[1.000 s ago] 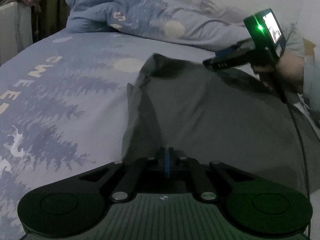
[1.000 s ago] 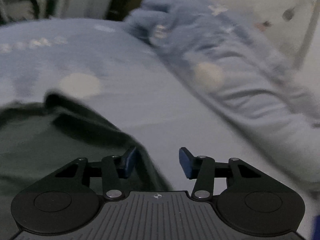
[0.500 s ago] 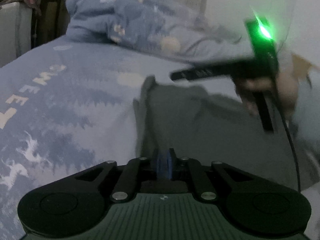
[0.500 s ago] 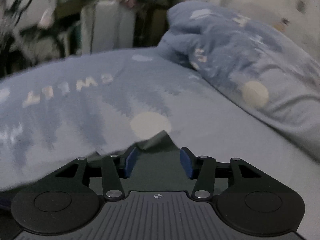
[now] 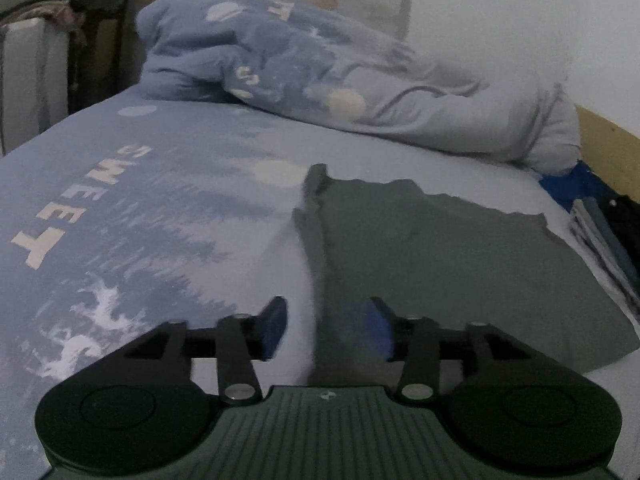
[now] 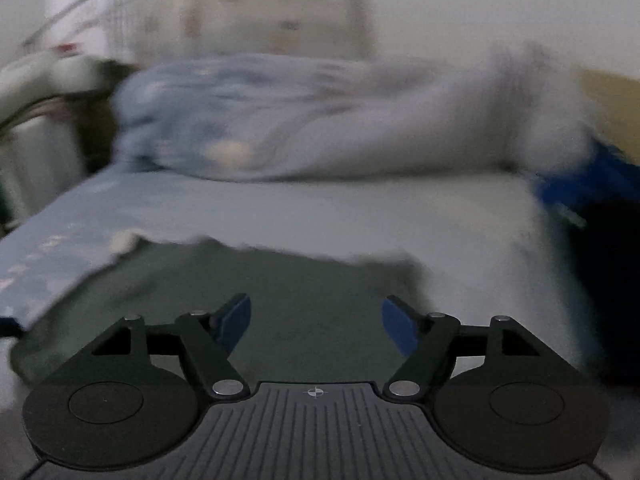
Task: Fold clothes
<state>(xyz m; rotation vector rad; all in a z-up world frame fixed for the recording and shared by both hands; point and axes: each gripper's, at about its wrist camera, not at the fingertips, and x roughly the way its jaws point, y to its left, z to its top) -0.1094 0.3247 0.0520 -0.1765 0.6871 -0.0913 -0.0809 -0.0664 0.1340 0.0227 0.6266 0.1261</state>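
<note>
Two jaws stand apart on the left gripper (image 5: 326, 330), with nothing between them. In the left wrist view its pads straddle the near left edge of a dark grey garment (image 5: 440, 264), which lies flat on the bed (image 5: 160, 208) as a rough rectangle. The left edge looks doubled, with a narrow flap lying along it, and the far edge is ragged. A rumpled duvet (image 5: 360, 92) sits well behind, and a stack of folded clothes (image 5: 604, 240) lies just beside the garment's right side.

The right wrist view is blurred. The right gripper (image 6: 316, 326) also has its jaws wide apart and empty, above the garment's (image 6: 280, 292) near half, with the far edge running across the bed (image 6: 460, 232) ahead.

This layout would fit either a garment between folds or one just laid down after its last fold; the pictures do not settle which. If another fold is due, my judgement is that each gripper should pinch every layer at a corner, lift both evenly, and lay edge on edge so the doubled left side does not slip open.
</note>
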